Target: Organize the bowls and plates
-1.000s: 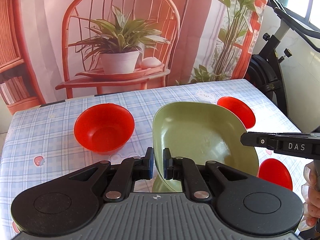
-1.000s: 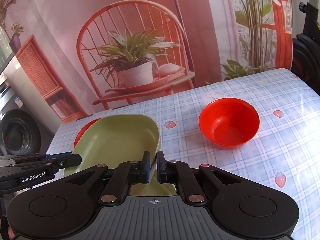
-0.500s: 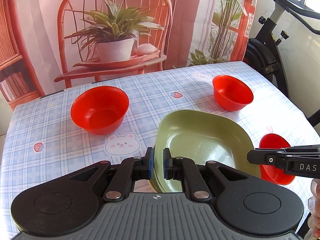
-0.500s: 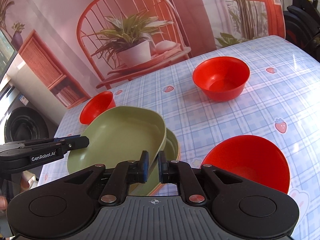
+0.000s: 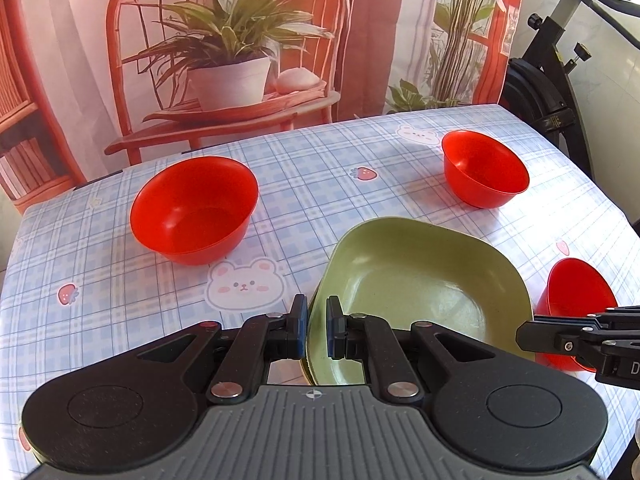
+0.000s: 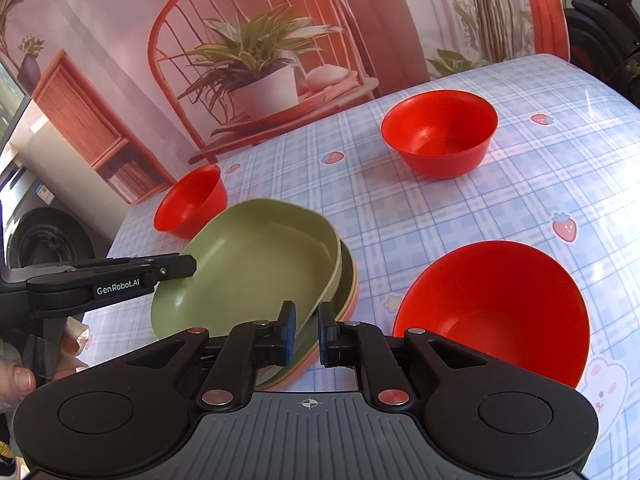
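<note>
Now both grippers grasp the green plate [image 5: 420,280] by opposite rims.
Left gripper [image 5: 317,330] and right gripper [image 6: 307,333] fingers clench it, tilted on stacked plates [image 6: 349,280], lower centre, among red bowls [image 5: 194,210].

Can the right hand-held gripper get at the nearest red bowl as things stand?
Probably not yet: the right hand-held gripper is occupied, its fingers on the green plate rim. The nearest red bowl sits just to its right, with nothing between them.
</note>
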`<control>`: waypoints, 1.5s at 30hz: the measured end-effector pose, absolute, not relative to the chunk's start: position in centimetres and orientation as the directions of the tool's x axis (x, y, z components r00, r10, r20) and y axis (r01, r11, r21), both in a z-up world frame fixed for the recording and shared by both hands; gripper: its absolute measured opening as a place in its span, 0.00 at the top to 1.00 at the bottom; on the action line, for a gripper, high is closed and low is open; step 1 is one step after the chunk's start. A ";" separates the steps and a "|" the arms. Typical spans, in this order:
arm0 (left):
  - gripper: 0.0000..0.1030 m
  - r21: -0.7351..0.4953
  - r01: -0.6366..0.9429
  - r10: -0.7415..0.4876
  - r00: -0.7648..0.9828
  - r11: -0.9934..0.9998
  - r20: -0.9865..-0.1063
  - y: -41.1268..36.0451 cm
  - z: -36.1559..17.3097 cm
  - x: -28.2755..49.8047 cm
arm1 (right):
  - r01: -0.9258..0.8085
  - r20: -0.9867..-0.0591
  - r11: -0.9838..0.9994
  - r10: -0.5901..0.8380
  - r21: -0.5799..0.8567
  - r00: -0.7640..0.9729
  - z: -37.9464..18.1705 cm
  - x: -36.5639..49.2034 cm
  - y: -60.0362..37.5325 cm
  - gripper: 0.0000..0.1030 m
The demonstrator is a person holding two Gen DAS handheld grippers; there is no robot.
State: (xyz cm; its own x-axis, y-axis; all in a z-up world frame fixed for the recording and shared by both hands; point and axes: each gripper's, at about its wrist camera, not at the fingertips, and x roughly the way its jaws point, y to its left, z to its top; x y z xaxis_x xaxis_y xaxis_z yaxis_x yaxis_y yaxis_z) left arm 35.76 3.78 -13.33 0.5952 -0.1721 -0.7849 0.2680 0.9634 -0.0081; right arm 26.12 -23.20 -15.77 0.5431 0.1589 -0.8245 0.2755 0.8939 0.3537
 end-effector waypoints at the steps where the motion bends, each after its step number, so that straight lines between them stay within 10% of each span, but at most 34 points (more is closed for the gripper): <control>1: 0.90 -0.006 0.269 -0.171 0.594 0.963 -0.786 3.7 -13.5 35.9 | 0.276 -0.826 0.894 0.158 0.352 0.542 -15.9 26.2 -23.2 0.90; 45: 0.89 -0.029 0.236 -0.172 0.612 0.971 -0.772 4.6 -14.1 35.4 | 0.192 -0.816 0.927 0.169 0.322 0.553 -16.1 24.9 -22.3 0.93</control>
State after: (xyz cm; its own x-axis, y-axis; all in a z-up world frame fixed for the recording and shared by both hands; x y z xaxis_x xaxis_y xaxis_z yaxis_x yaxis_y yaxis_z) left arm 35.43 4.56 -14.09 0.6120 -0.1722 -0.7718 0.2363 0.9712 -0.0294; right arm 24.93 -22.30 -16.13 0.5530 0.1687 -0.8159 0.1923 0.9270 0.3221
